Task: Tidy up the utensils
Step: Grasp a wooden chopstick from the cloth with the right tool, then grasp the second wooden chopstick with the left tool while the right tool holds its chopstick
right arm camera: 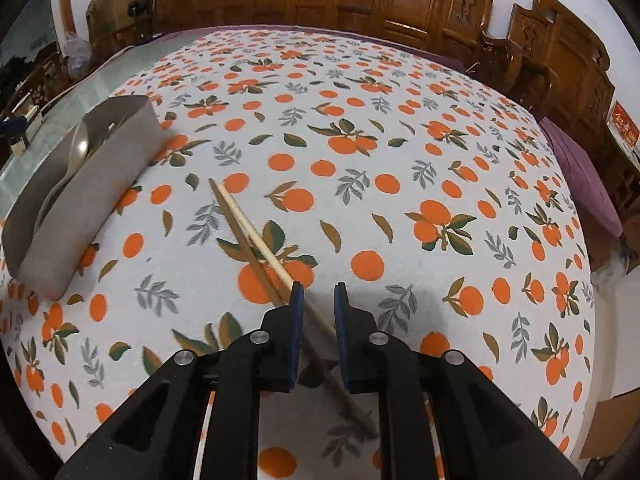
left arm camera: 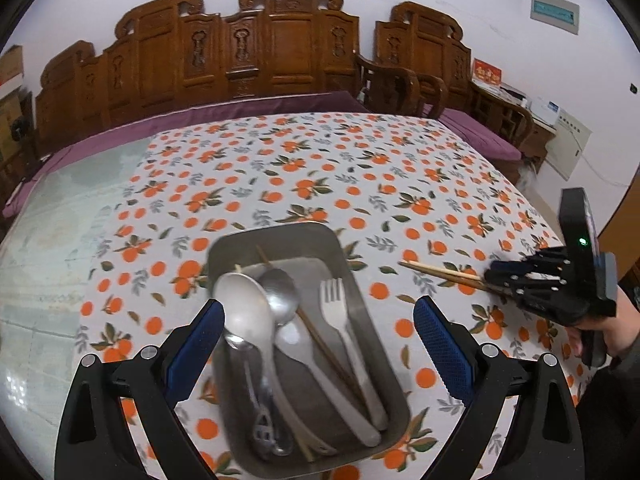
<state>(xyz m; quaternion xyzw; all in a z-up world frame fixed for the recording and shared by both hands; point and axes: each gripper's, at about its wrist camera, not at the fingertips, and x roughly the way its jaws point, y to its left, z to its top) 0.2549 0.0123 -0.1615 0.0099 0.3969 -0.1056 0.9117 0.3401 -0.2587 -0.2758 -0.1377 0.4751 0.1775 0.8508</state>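
Observation:
A metal tray [left arm camera: 276,230] sits on the orange-print tablecloth and holds two metal spoons [left arm camera: 244,312], a pale fork [left arm camera: 334,300], a pale spoon and thin chopsticks. My left gripper [left arm camera: 318,306] hovers over the tray, open wide and holding nothing. To the right, a pair of wooden chopsticks [left arm camera: 440,272] lies on the cloth. My right gripper [right arm camera: 320,288] is low over their near part, its jaws a narrow gap apart. The chopsticks [right arm camera: 248,228] run slantwise through that gap without being squeezed. The tray [right arm camera: 92,200] shows at the left of the right wrist view.
A person's hand [left arm camera: 616,332] holds the right gripper [left arm camera: 496,276] at the table's right side. Carved wooden benches [left arm camera: 288,40] with purple cushions stand behind the table. A bare glass strip [left arm camera: 60,240] of tabletop lies left of the cloth.

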